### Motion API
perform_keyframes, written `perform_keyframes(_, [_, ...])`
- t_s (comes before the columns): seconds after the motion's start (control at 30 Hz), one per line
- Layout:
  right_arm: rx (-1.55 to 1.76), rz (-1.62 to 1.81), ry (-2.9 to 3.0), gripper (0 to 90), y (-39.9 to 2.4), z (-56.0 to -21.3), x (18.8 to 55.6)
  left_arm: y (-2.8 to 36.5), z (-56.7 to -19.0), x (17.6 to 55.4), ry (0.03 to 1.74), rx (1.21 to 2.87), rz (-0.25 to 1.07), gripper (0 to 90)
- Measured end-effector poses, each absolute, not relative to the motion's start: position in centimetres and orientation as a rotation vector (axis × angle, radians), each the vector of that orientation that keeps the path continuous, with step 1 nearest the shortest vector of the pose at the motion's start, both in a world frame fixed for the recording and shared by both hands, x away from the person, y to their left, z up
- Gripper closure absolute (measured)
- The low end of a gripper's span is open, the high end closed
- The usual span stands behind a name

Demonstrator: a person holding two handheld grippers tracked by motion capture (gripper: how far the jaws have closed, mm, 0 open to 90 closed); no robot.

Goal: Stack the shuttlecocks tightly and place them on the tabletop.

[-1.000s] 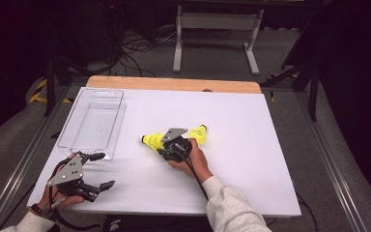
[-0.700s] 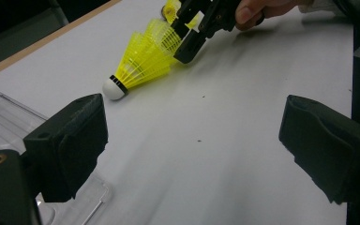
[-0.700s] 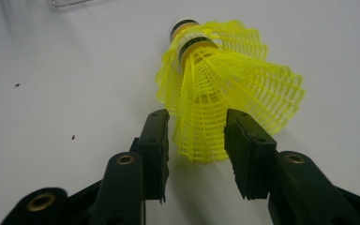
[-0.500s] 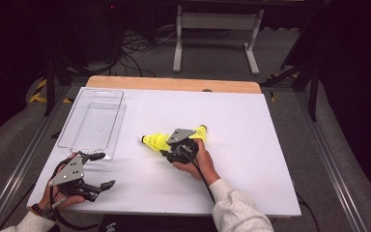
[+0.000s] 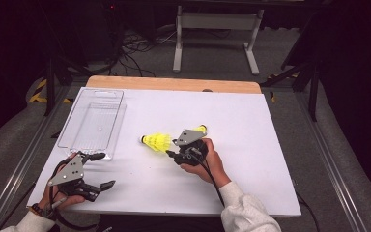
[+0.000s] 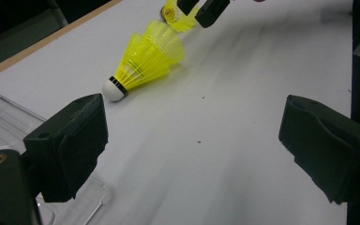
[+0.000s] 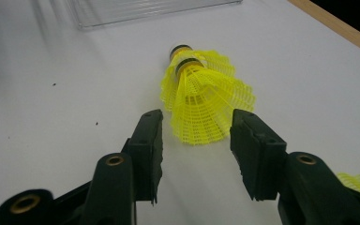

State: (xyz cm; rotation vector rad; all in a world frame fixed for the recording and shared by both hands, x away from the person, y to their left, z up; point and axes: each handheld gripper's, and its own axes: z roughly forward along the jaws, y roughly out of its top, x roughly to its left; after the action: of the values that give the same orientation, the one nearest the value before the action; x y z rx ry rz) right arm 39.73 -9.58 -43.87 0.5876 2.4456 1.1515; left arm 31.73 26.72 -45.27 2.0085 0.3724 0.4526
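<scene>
Right gripper view: nested yellow shuttlecocks point(image 7: 201, 101) lying loose on white table point(image 7: 51, 117), right gripper point(image 7: 197, 140) just opened, spread jaws flanking skirt untouched; left gripper point(image 6: 192, 154) wide open, empty, near clear tray point(image 5: 94, 121).

White bench top point(image 5: 251, 145) brightly lit from overhead; surroundings nearly black. Soft short shadows under the tongs. High view slightly soft, grainy. Left gripper view: streaky smear across bench surface. Near black jaws out of focus.
</scene>
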Motion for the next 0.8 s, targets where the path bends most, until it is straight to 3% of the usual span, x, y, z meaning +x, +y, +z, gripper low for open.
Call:
perform_keyframes(0.4, [0.566,1.164,2.392,52.3,-11.9,-42.2,38.4,26.7,-45.3,31.8,0.370,2.010,0.448,9.2])
perform_keyframes(0.8, [0.592,1.156,2.350,42.6,-14.2,-41.4,38.5,26.8,-45.2,31.9,0.374,1.997,0.446,9.1])
